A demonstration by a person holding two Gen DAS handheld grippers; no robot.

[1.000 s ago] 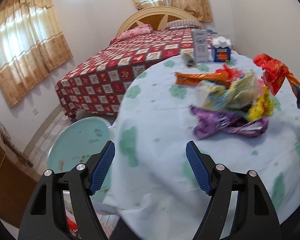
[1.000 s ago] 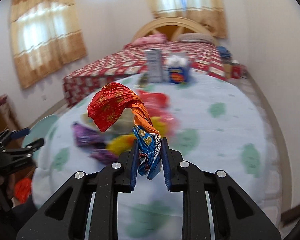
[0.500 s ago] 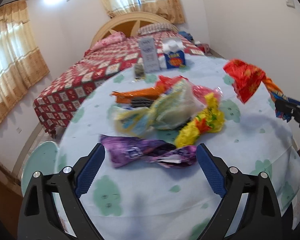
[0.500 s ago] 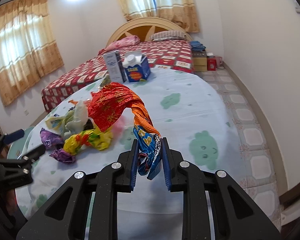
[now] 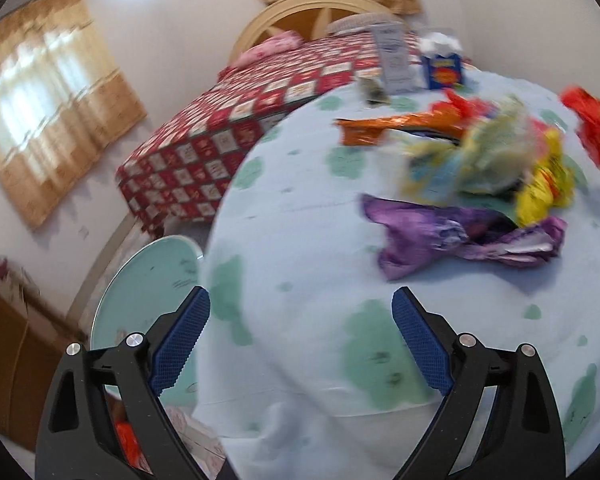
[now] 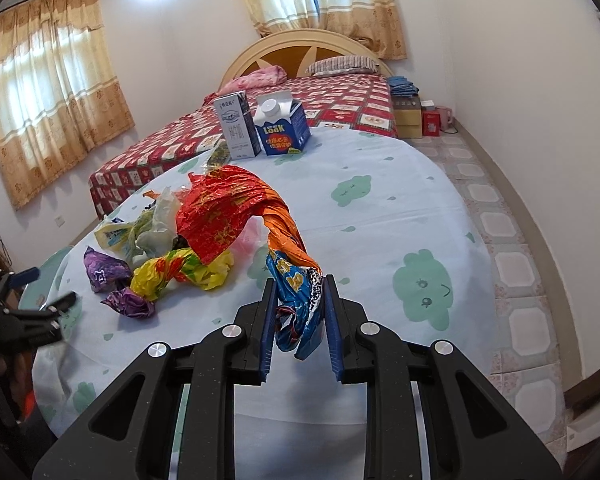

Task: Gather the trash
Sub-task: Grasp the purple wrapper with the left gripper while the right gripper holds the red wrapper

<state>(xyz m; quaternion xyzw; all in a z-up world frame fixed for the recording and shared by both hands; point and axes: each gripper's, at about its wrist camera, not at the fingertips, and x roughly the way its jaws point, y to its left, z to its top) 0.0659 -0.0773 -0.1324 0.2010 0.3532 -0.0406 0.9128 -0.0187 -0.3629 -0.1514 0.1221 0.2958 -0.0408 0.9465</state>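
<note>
My right gripper [image 6: 298, 312] is shut on a twisted red, orange and blue wrapper [image 6: 236, 212] and holds it above the round table [image 6: 380, 208]. A pile of crumpled wrappers lies on the table: a purple one [image 5: 452, 236], a yellow one [image 5: 544, 188], a pale green one [image 5: 476, 160] and an orange one [image 5: 388, 124]. The pile also shows in the right wrist view [image 6: 156, 256]. My left gripper [image 5: 300, 324] is open and empty, at the table's near left edge, short of the purple wrapper. The held wrapper shows at the far right of the left wrist view [image 5: 592, 124].
Two cartons, a grey-white one [image 6: 236, 124] and a blue one [image 6: 284, 128], stand at the table's far edge. A bed with a red patterned cover [image 6: 172, 156] lies behind. A round pale green stool [image 5: 148, 284] stands on the floor left of the table.
My left gripper has swung left and back from the pile toward the table's left edge. My right gripper still holds the wrapper and has shifted slightly.
</note>
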